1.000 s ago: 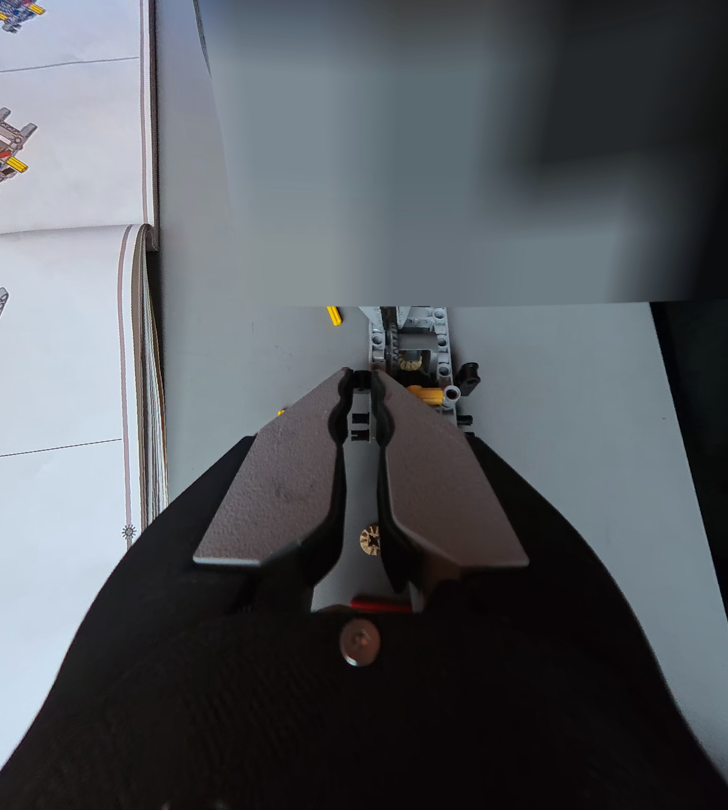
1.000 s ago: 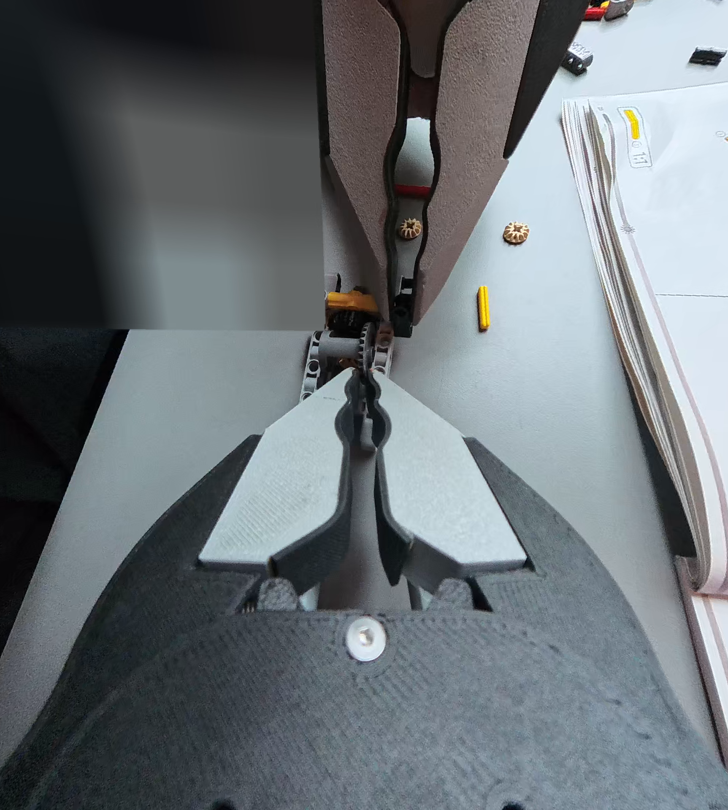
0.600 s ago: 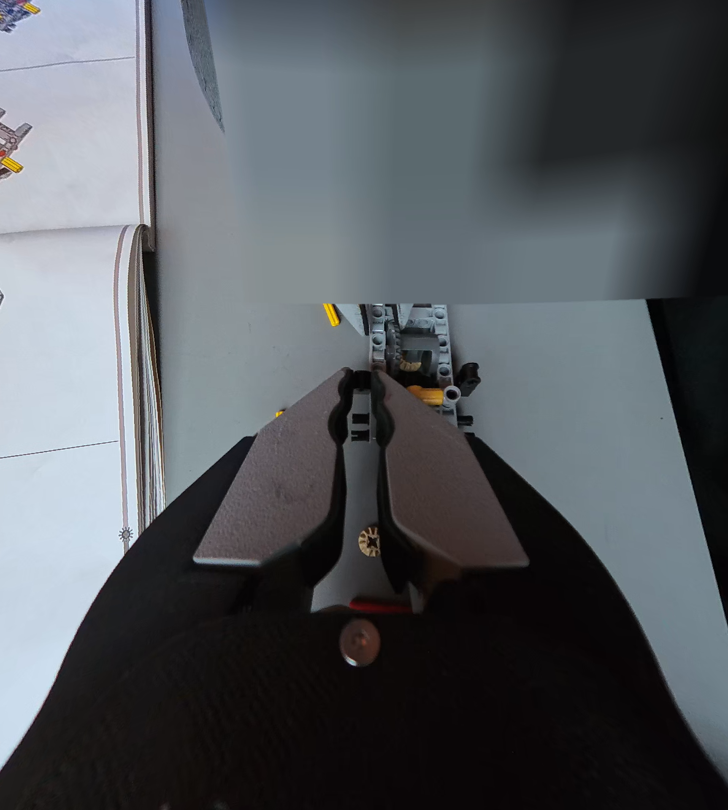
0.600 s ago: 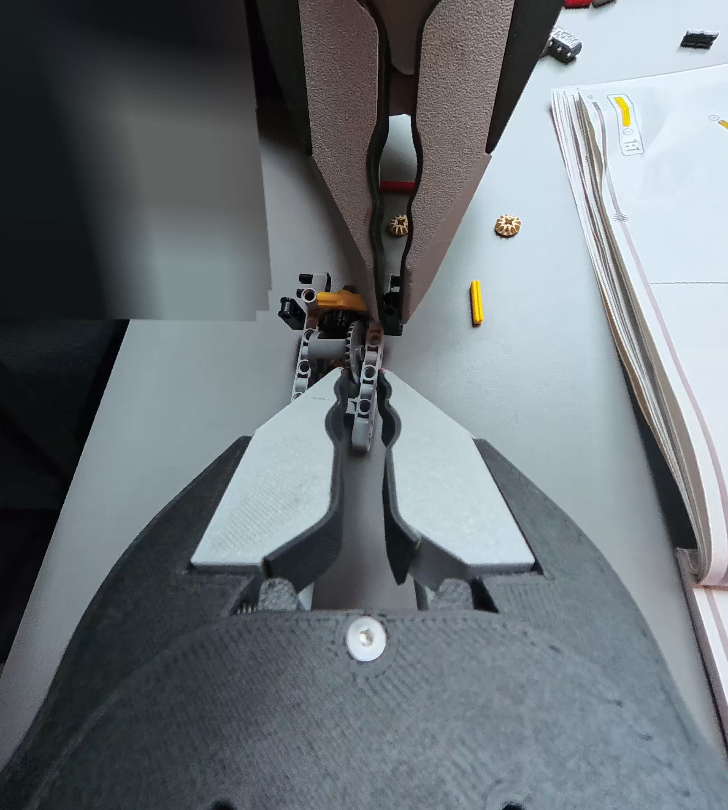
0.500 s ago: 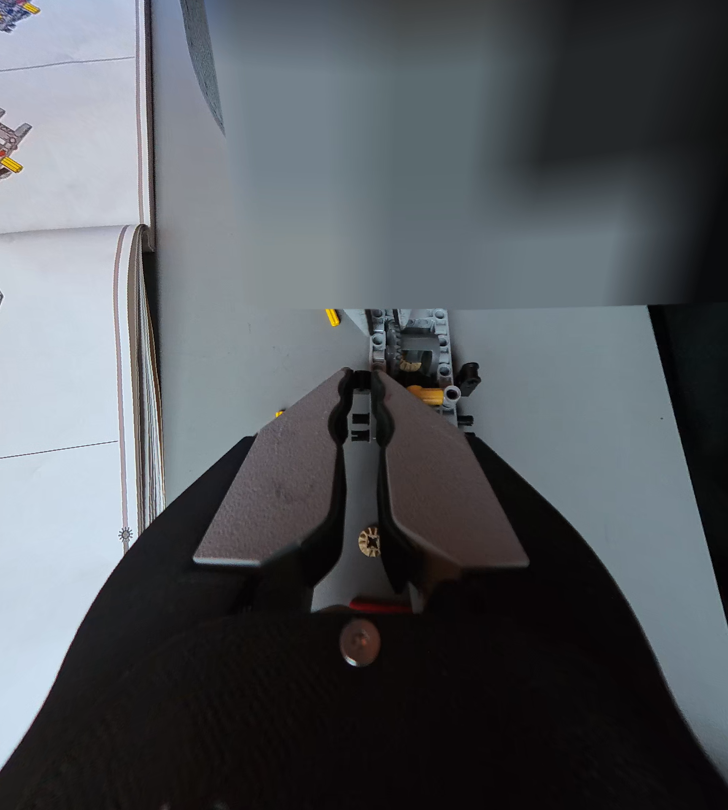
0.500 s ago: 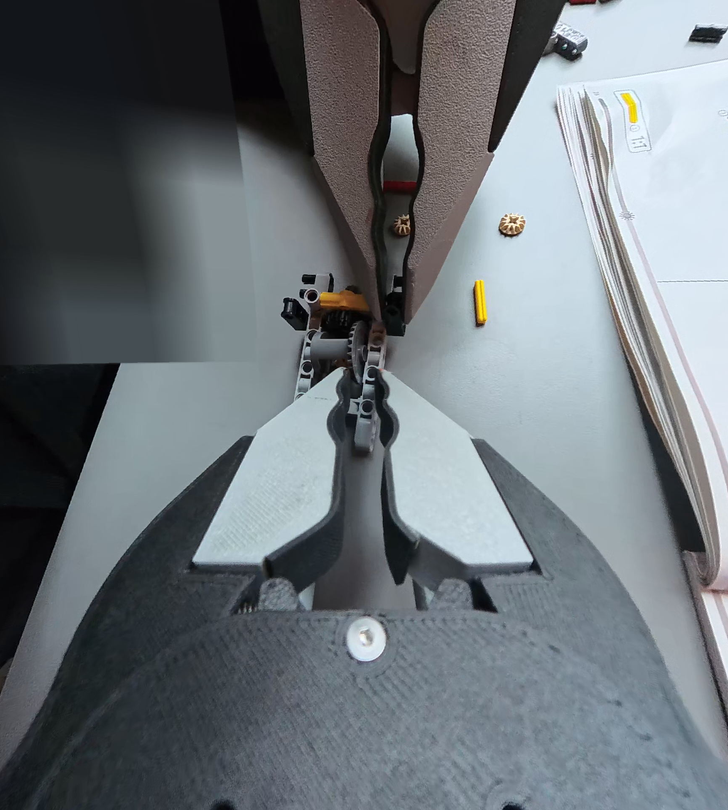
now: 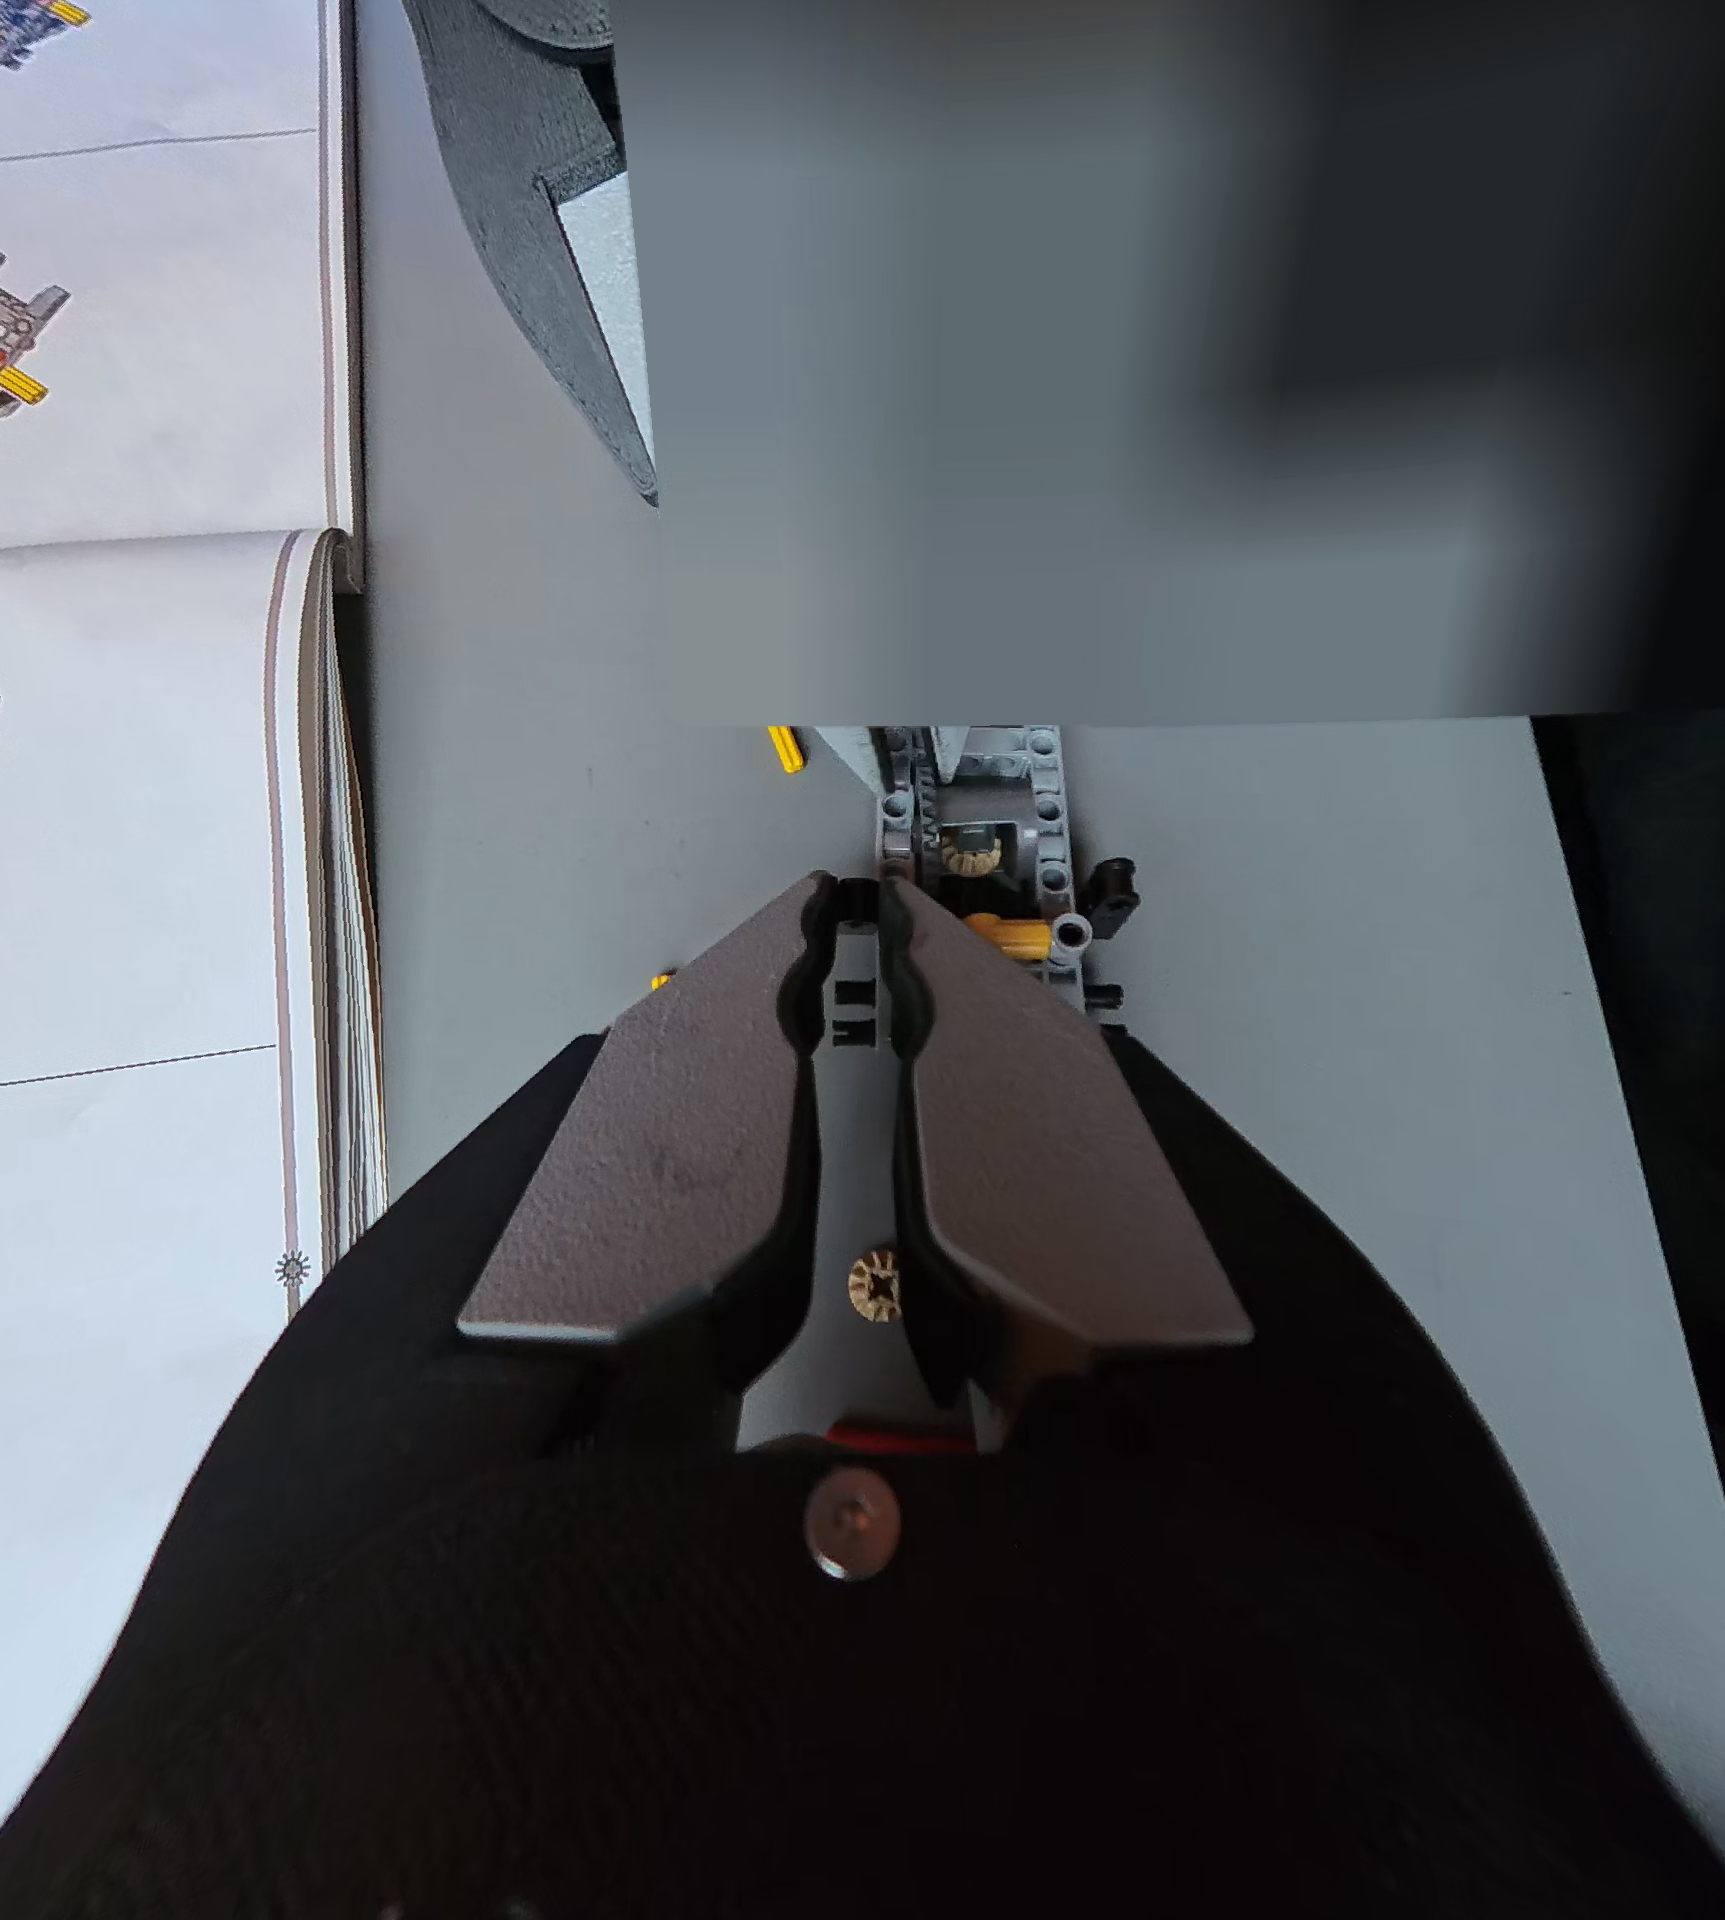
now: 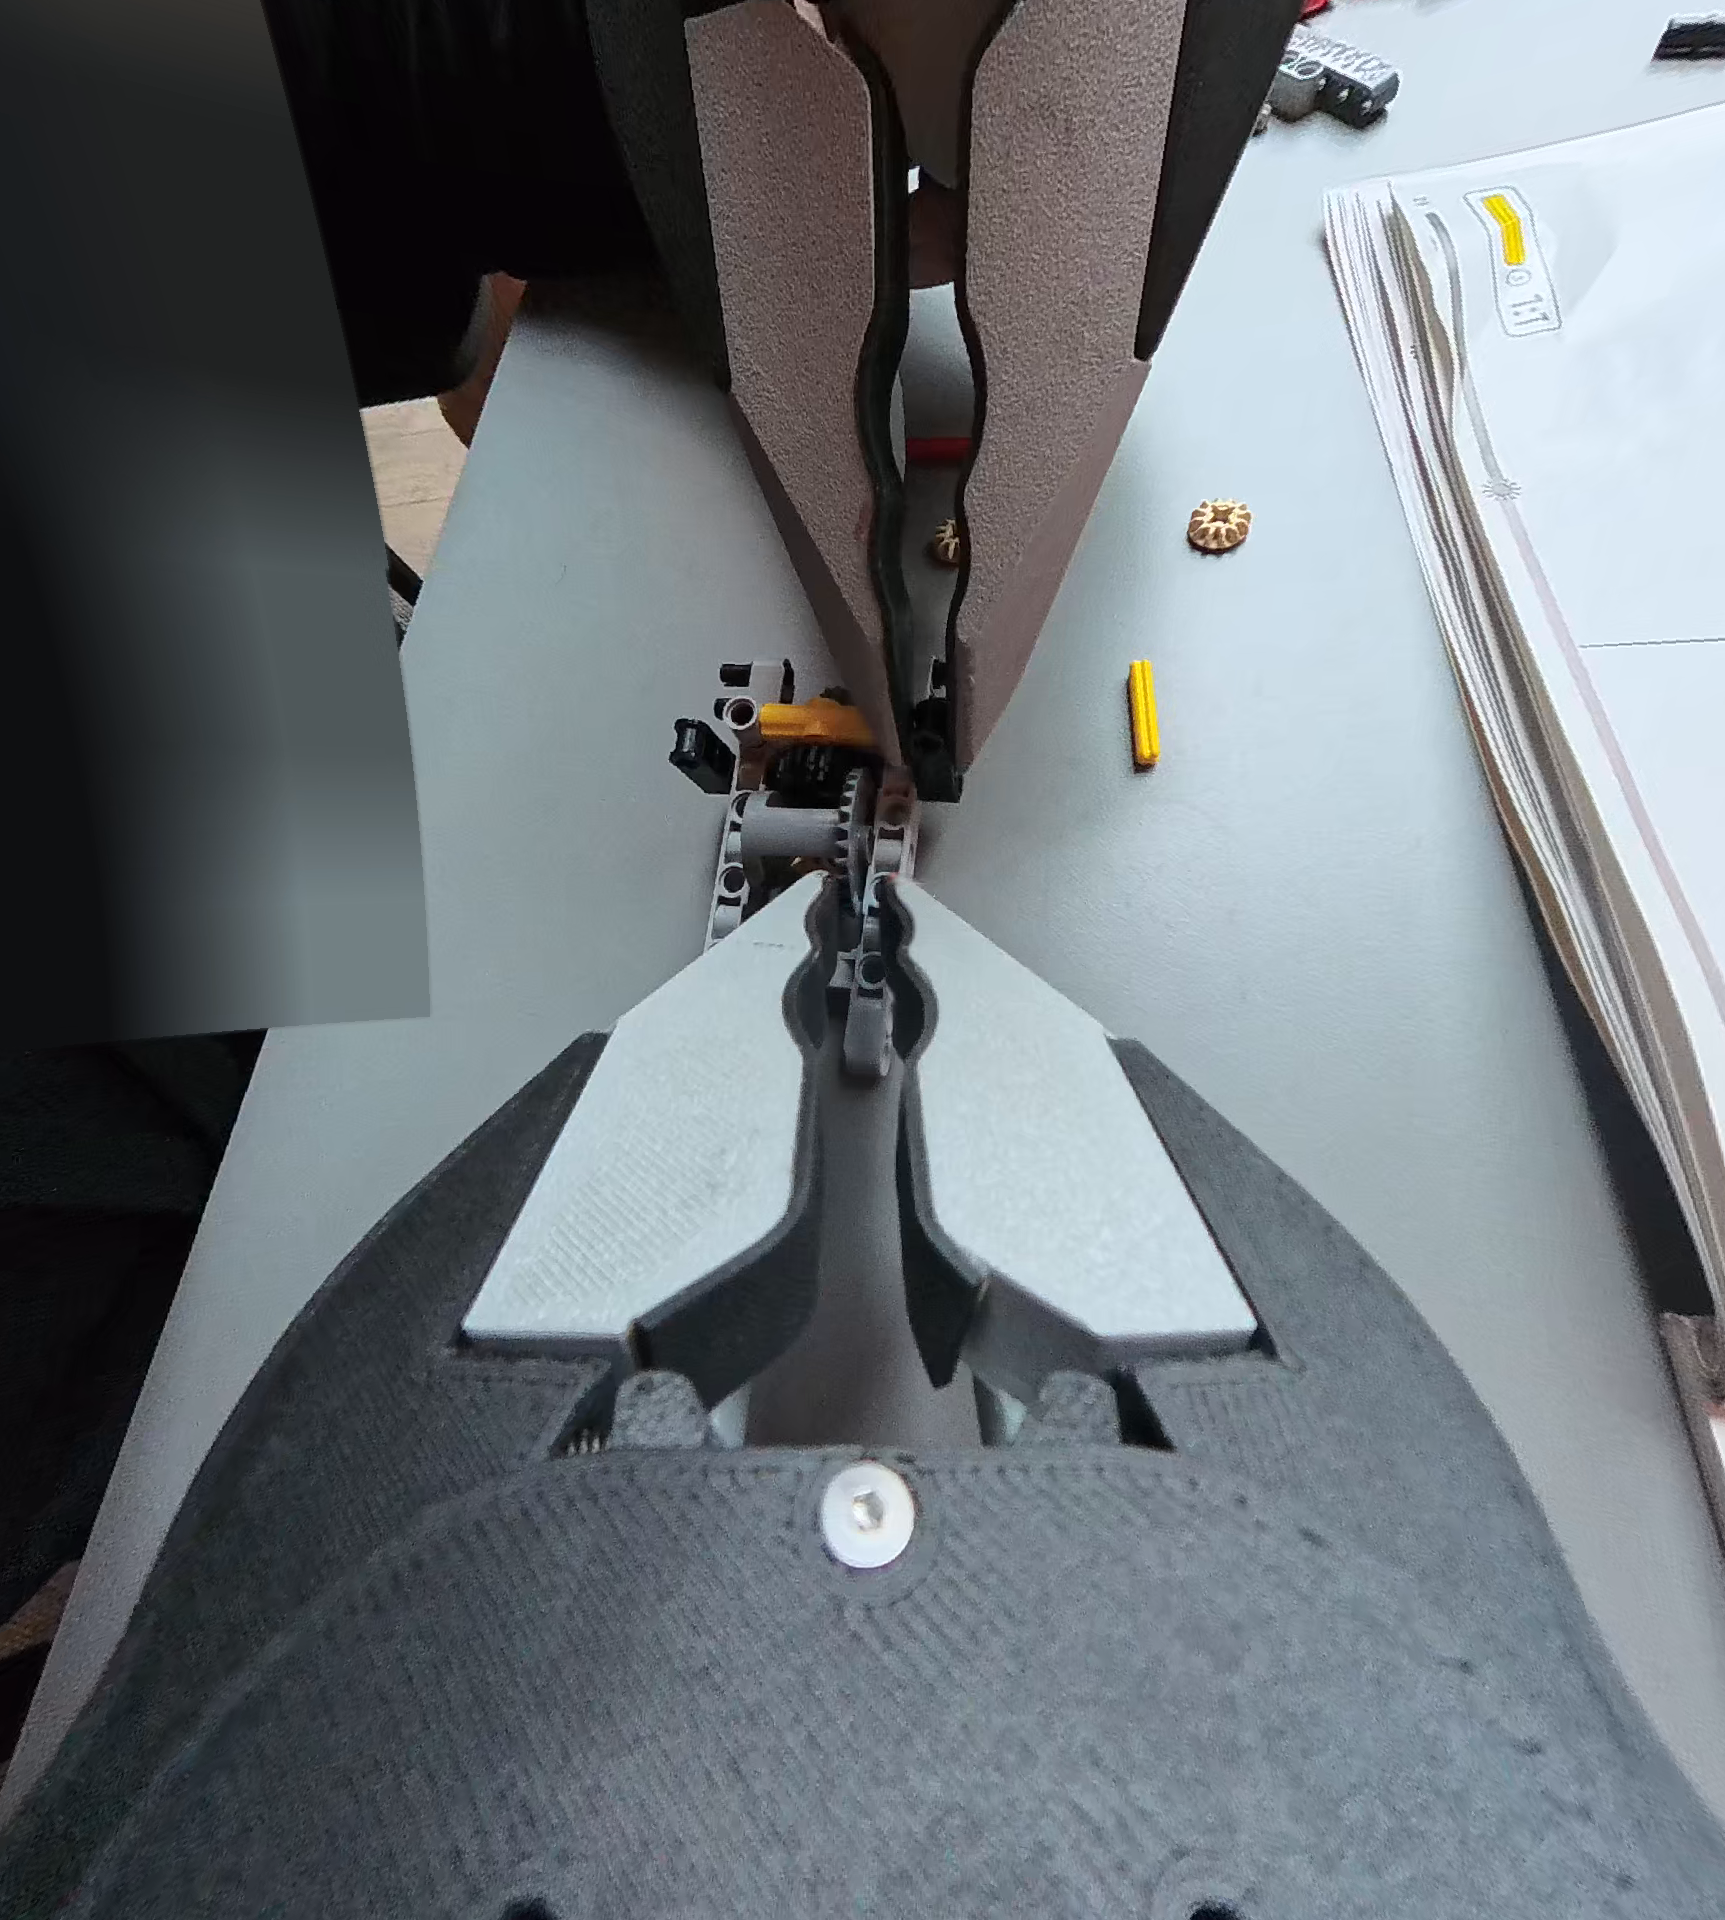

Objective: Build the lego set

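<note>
You are working on a smooth pale grey table. An open white instruction booklet with thick pages lies along one side edge of the table; in your right view it is on the right, in your left view on the left. Past the other side edge the room is dark, and a small patch of light brown floor shows there.

The small grey lego build with a yellow part and black pins sits on the table near that dark side edge, right between your two tools. In your left view it is just past the tips.

Your left gripper with brown-grey fingers has its tips pinched almost together on a small black pin piece at the near end of the build. Your right gripper with light grey fingers comes from the other end. Its tips are squeezed onto a thin grey beam with holes that is part of the build.

A tan toothed gear lies on the table under your left gripper, with a thin red rod behind it. Another tan gear and a short yellow stick lie on the table between the build and the booklet. A few small dark pieces lie near the far edge.
</note>
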